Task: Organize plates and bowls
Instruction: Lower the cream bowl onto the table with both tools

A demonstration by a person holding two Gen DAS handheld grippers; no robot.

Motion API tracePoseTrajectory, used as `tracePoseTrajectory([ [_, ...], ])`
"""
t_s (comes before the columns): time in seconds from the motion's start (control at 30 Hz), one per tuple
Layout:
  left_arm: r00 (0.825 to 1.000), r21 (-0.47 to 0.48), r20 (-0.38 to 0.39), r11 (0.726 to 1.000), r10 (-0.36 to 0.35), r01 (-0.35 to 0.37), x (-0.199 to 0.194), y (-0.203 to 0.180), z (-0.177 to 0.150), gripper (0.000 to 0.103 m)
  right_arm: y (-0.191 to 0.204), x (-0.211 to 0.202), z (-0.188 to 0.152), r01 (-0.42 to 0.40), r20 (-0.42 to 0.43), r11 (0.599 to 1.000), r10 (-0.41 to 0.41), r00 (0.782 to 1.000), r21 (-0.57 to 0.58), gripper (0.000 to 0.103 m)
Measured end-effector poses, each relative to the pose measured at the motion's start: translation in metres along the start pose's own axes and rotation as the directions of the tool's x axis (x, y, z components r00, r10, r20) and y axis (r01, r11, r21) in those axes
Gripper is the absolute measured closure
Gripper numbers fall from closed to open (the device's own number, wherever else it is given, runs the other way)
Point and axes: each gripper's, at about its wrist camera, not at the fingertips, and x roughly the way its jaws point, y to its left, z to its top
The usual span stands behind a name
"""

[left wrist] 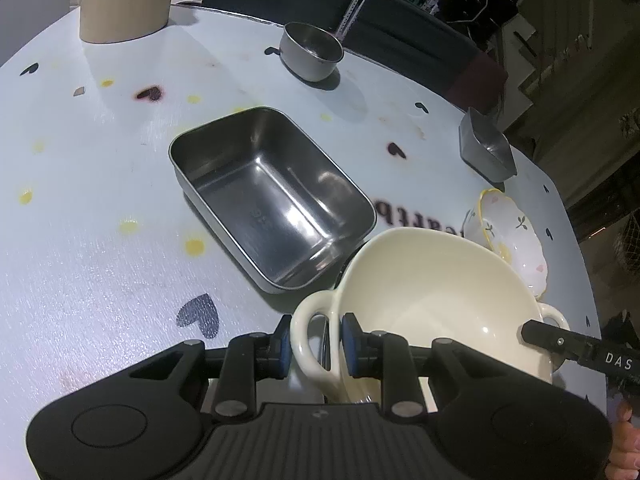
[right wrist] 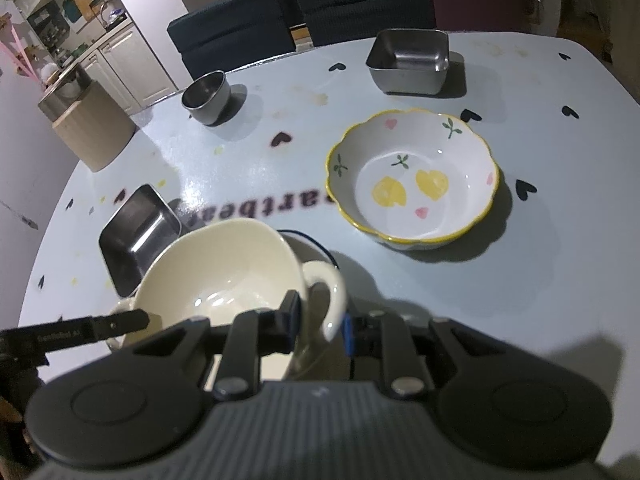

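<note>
**Both grippers on the cream bowl's handles**

You have the cream bowl [left wrist: 432, 292] by its two loop handles, one gripper to each. Your left gripper [left wrist: 314, 344] is clamped across the left handle [left wrist: 310, 336], blue pads pressing on either side of the loop. Your right gripper [right wrist: 318, 320] grips the right handle [right wrist: 330, 300] the same way, one pad on the inner side of the loop, the other on its outer edge. Neither set of jaws is slack.

The bowl sits at the near edge of the table [left wrist: 100, 248], close in front of both grippers. The big steel tray [left wrist: 272, 200] lies just beside it on the left; the flowered bowl [right wrist: 414, 178] stands a little apart on the right. Whether the cream bowl's base rests on the table or hangs just above it cannot be told from these views. A small steel bowl [right wrist: 206, 96] and a small square tin [right wrist: 408, 60] stand well away at the far side.

Expect weight: this looks like thick glazed ceramic, stiff, heavy for its size and apt to chip or break if knocked against steel. The glaze is slick, and the handles are rounded, so the pads may creep. Hold at mid-loop on both sides, keep the rim level, and move both hands together so neither handle takes a twisting load.
</note>
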Motion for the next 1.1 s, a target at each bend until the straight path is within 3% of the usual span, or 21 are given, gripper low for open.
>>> tracePoseTrajectory([
  [1.1,1.0,0.044,-0.002,0.999,0.017,-0.017,-0.0002,-0.0052,-0.0014,0.076,0.0019,0.008,-0.0013,0.013,-0.051,0.999,-0.016,0.999,-0.051,0.073],
])
